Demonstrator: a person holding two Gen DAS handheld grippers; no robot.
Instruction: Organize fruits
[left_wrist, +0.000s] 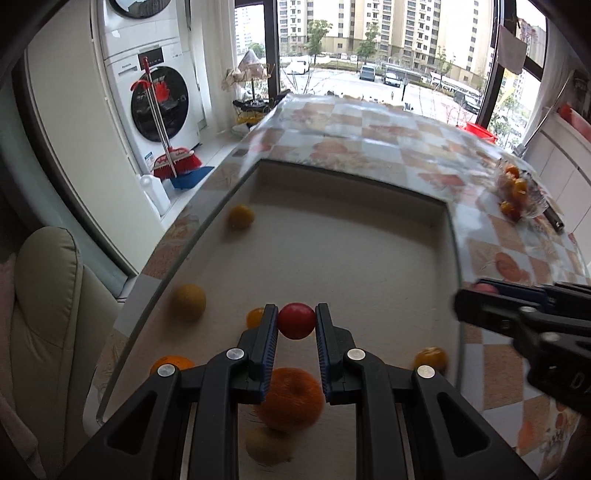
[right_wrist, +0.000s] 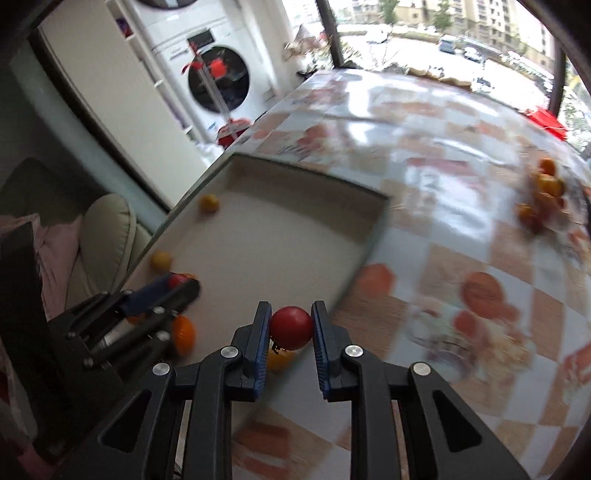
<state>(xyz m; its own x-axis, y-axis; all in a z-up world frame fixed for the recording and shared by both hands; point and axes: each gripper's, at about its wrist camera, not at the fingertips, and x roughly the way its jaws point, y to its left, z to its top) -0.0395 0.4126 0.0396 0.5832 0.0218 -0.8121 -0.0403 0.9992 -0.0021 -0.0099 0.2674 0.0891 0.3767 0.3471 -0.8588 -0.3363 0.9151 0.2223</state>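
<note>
Left wrist view: left gripper (left_wrist: 296, 320) jaws clenched on a smooth, round red tomato (left_wrist: 296, 320) above a shallow beige tray (left_wrist: 351, 236) holding matte oranges. Right gripper (right_wrist: 291, 328) jaws grasp a second glossy red tomato (right_wrist: 291, 328) over the tray's edge, on the checkered glossy surface (right_wrist: 443, 206).

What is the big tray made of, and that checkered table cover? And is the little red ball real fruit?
The tray looks like matte beige cardboard or board: dull, flat walls, no shine. The table cover seems glossy plastic or oilcloth, since window light reflects off it. The red ball in the left tool is smooth and slightly shiny; real tomato or plastic, I can't tell.
</note>
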